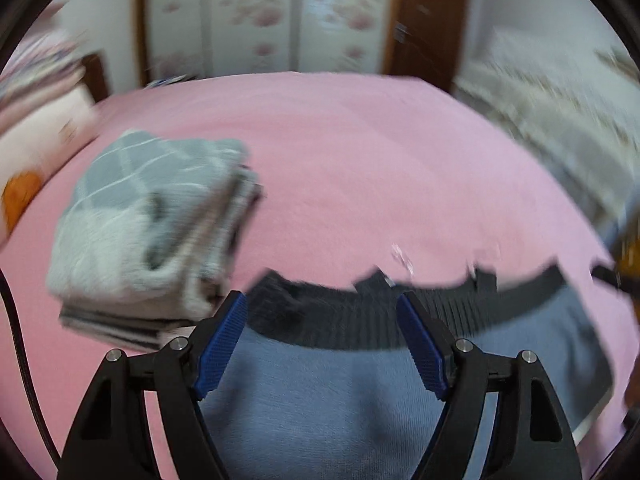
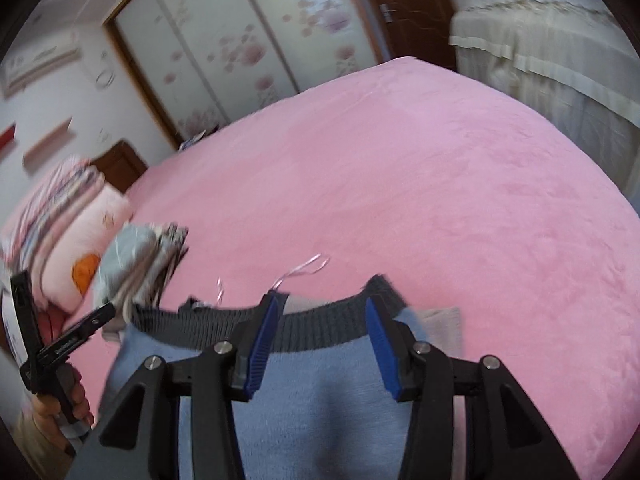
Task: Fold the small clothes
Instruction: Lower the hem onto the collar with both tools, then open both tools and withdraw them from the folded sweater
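Both grippers spread open over the blue garment at the near edge of the pink bed.

Left gripper [image 1: 320, 344]: jaws wide apart, nothing between the blue pads, hovering over the blue garment [image 1: 320, 396] just short of its dark grey ribbed waistband [image 1: 340, 324]. Right gripper [image 2: 322, 344]: also released, pads apart, its tips over the same waistband [image 2: 320, 326]; can't tell if either one touches the fabric. Garment [image 2: 316, 396] lies flat on the bed [image 2: 400, 200] at the near edge, waistband facing the far side. Folded stack of grey checked clothes [image 1: 148, 232] sits just beside it toward the bed's left edge, with a pink pillow pile [image 2: 76, 240] beyond. The wardrobe [image 2: 248, 52] stands past the bed's far edge. Left-wrist view is motion-blurred.
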### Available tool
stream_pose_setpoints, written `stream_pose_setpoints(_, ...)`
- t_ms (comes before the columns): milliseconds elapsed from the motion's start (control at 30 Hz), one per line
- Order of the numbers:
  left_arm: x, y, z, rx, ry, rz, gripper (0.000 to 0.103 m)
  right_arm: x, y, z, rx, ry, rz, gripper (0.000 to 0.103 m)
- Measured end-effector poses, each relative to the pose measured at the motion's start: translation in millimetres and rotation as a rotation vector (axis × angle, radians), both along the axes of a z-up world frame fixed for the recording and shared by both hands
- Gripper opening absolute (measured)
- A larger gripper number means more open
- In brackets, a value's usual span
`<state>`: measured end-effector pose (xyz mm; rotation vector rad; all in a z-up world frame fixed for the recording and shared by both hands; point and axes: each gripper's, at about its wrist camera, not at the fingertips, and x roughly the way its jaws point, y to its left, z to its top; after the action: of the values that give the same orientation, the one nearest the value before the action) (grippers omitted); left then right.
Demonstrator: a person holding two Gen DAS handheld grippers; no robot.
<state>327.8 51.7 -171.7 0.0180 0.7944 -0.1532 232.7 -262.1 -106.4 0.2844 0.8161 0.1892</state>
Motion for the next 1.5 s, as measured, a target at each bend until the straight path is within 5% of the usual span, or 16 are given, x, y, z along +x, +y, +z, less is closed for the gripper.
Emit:
stream_pose_setpoints(100, 1.6, -15.5, -13.8, 0.034, 0.026, -0.082, 0.062, 7.8, 17.9, -15.9, -0.015, 0.046, 0.068, 0.023)
stream_pose_setpoints(300, 26.8, -28.8, -40.3, 0.038, 0.123, -0.107, 0.051, 22.5, 45.8, -41.4, -0.088, 0.097, 0.164, 0.017)
stream_pose_setpoints(433, 44.2, -11.2, -56.0, 0.014, 0.189, -0.047, 0.046, 40.9, 35.2, -61.1, -0.164, 0.141, 0.099, 0.014)
stream_pose_setpoints(467, 46.7, -7.9, -57.1, -0.002, 0.199, -0.045, 0.045, 45.3, 26.6, -65.6, -0.165, 0.152, 0.075, 0.002)
stream_pose_setpoints(500, 48.6, -5.1, -56.8, -0.009, 0.204, -0.041, 0.044, 48.3, 18.7, -68.3, -0.164, 0.161, 0.053, 0.000)
stream_pose_setpoints(667, 52.2, 8.5, -56.4, 0.065, 0.190, 0.016, 0.039, 52.5, -10.7, -72.1, -0.136, 0.159, -0.018, 0.000)
stream_pose_setpoints(1500, 50.0, 36.6, -59.1, -0.033, 0.145, 0.093, 0.038, 56.3, -44.7, -67.2, -0.007, 0.148, -0.140, 0.000)
